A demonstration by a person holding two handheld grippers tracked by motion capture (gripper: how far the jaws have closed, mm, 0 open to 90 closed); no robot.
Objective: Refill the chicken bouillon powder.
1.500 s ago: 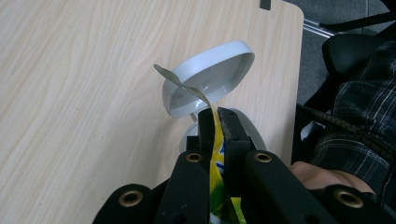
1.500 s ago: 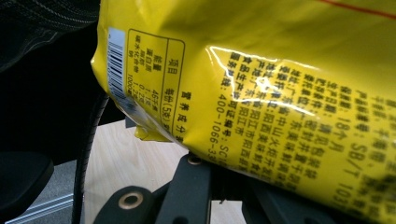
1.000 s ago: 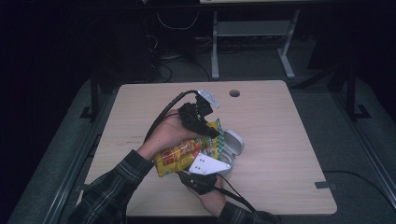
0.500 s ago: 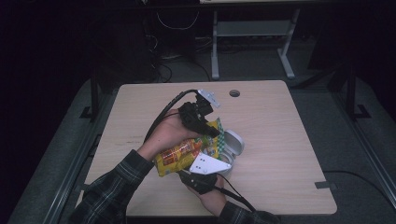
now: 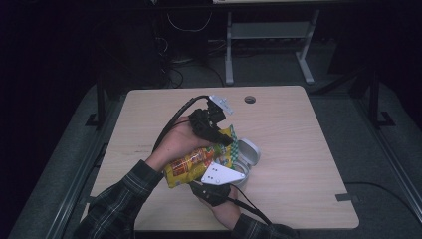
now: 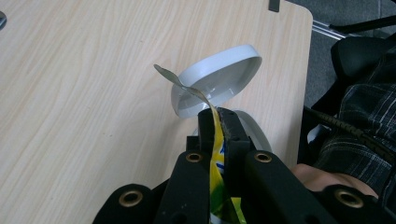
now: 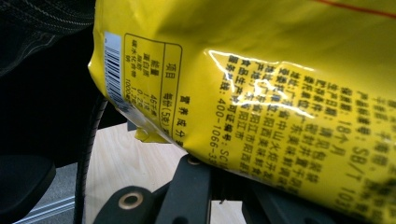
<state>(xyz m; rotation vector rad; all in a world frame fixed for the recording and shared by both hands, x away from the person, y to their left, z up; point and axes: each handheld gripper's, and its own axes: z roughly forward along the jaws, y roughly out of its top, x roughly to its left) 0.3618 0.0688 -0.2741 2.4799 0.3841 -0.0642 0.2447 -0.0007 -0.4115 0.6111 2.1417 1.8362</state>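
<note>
A yellow snack bag (image 5: 191, 167) hangs over the middle of the wooden table (image 5: 298, 129), held between both grippers. My left gripper (image 5: 225, 141) comes from above and is shut on the bag's top edge (image 6: 215, 182), the foil pinched flat between its black jaws (image 6: 217, 123). From the near side my right gripper (image 5: 217, 170), with its grey plate on top, is shut on the bag's lower part. The bag's printed back (image 7: 280, 93) hides that gripper's jaw tips (image 7: 224, 184). A white round container (image 5: 247, 152) with its hinged lid up (image 6: 219, 79) sits just right of the bag.
A cable hole (image 5: 250, 99) lies near the table's far edge and a strip of tape (image 5: 345, 197) sits at its right front edge. Plaid sleeves (image 5: 124, 199) enter from the bottom. A desk frame (image 5: 268, 35) and cables stand on the dark floor beyond.
</note>
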